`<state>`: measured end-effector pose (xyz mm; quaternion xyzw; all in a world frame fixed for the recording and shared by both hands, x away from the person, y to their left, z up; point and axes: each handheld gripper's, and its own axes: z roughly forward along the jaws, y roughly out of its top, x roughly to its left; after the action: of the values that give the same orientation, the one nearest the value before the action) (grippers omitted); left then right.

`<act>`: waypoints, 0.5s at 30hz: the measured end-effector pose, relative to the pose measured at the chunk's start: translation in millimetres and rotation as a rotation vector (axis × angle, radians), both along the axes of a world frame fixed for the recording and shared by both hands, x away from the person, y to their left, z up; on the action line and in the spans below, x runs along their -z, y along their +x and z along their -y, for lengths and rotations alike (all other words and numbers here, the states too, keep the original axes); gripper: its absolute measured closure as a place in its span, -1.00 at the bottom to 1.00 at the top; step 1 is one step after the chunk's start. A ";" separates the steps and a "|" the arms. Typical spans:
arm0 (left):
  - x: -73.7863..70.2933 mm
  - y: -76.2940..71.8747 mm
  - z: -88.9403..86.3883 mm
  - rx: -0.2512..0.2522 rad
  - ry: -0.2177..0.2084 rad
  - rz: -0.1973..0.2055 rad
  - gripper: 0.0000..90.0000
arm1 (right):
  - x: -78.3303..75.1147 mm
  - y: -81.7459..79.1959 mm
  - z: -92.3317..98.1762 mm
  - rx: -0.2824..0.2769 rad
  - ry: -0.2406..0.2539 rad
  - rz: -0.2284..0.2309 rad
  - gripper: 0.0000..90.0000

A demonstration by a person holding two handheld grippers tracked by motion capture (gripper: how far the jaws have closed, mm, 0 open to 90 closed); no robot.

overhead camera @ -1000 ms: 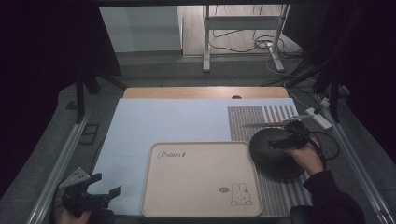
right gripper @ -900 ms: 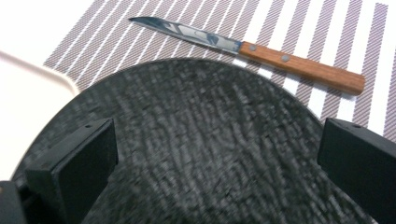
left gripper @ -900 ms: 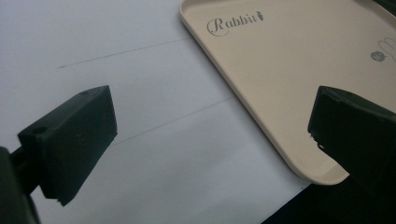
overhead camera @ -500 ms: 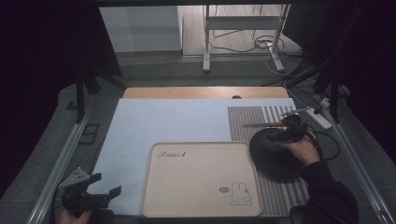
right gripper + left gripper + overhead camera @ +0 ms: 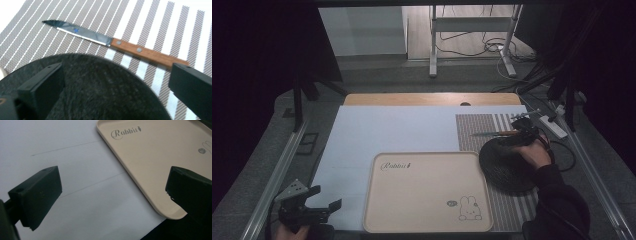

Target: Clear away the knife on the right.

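The right gripper (image 5: 115, 82), jaws wide apart and empty, hovers over the dark plate (image 5: 100, 95) beside the knife (image 5: 112, 43). The left gripper (image 5: 115, 195) gapes empty near the tray (image 5: 160, 157).

One word of print — on the beige tray

The tray (image 5: 427, 192) carries the word "Rabbit" in dark curling script at its far left corner in the high view, with a tiny carrot-like mark right after the last letter. In the left gripper view the same word (image 5: 124, 133) reads plainly near the tray's rim. At the near right corner of the tray sits a line drawing of a rabbit (image 5: 468, 208) with a small dark round badge (image 5: 451, 203) just to its left — whatever is written inside the badge is too small to read.
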<state>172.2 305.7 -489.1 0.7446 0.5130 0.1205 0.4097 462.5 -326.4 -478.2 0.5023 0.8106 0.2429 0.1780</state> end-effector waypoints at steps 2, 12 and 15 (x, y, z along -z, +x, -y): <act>0.1 0.2 0.0 -0.001 -0.001 -0.001 -0.98 | -1.9 2.7 1.3 0.002 0.009 0.012 -0.76; 0.2 0.5 0.1 -0.001 0.000 -0.003 -0.98 | -2.9 20.0 5.1 -0.036 0.022 -0.024 0.34; 0.3 0.6 -0.1 -0.002 -0.002 -0.004 -0.98 | -2.7 27.4 8.8 -0.046 0.042 -0.051 0.74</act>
<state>172.8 305.8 -489.4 0.7439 0.5147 0.1190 0.4093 489.8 -335.2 -475.5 0.4931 0.8209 0.2512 0.1411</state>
